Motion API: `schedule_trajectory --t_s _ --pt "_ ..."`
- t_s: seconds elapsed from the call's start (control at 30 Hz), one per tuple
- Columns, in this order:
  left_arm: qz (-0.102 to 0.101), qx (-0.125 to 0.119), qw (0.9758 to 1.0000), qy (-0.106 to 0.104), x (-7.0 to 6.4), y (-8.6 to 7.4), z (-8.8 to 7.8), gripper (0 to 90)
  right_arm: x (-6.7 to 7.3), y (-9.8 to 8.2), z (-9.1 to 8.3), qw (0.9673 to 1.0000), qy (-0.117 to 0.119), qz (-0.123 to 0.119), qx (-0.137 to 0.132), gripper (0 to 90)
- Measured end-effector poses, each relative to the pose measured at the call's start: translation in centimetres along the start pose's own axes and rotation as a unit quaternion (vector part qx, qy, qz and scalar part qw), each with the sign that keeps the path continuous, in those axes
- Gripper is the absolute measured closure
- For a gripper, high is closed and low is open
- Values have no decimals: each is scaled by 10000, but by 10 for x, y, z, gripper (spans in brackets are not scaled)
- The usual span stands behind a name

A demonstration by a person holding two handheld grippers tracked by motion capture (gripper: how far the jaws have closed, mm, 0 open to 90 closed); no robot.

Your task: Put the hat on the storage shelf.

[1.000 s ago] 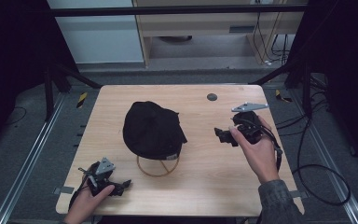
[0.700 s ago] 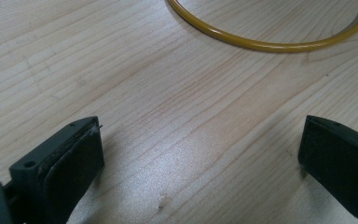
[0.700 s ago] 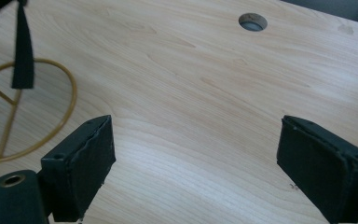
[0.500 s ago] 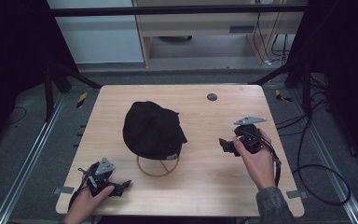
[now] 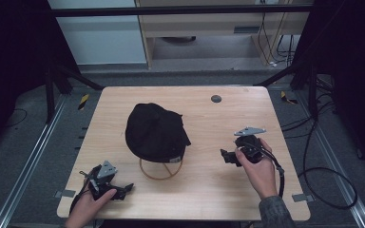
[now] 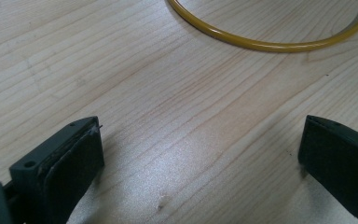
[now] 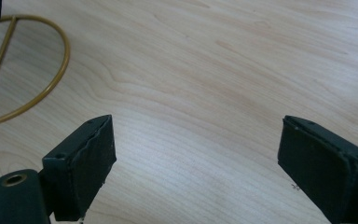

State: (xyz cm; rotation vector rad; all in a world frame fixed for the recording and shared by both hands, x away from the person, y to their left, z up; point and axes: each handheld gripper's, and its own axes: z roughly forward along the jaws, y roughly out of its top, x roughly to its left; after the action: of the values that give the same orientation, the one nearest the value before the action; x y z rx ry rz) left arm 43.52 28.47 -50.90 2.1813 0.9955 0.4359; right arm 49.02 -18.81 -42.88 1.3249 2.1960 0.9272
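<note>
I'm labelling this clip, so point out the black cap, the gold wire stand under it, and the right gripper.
black cap (image 5: 154,130): high view, on the crown's top.
gold wire stand (image 5: 160,176): high view, on the front of its base ring.
right gripper (image 5: 224,156): high view, between its open jaws' tips.

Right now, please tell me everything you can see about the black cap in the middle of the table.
The black cap looks like soft, dark fabric with a rounded crown and a short brim pointing toward the table's right side. It sits on top of a gold wire stand, whose round base ring rests on the wooden table. Nothing else touches it: both grippers are apart from it, nearer the person.
</note>
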Motion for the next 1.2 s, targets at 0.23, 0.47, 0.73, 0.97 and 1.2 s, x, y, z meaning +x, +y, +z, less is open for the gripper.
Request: schedule_trajectory --t_s 0.23,0.47,0.73,0.97,1.2 --pt "-3 1 10000 -3 0 0 0 0 6 -13 8 9999 139 17 39 112" --pt "-10 -14 10000 1 0 0 0 0 10 -25 14 9997 221 42 100 117" --pt "-9 -13 10000 1 -1 0 0 0 16 -35 19 9994 336 48 114 118" --pt "-10 -12 10000 1 -1 0 0 0 24 -43 24 9988 459 -34 192 119" --pt "-7 -11 10000 0 -1 0 0 0 34 -48 30 9979 591 -124 241 121"
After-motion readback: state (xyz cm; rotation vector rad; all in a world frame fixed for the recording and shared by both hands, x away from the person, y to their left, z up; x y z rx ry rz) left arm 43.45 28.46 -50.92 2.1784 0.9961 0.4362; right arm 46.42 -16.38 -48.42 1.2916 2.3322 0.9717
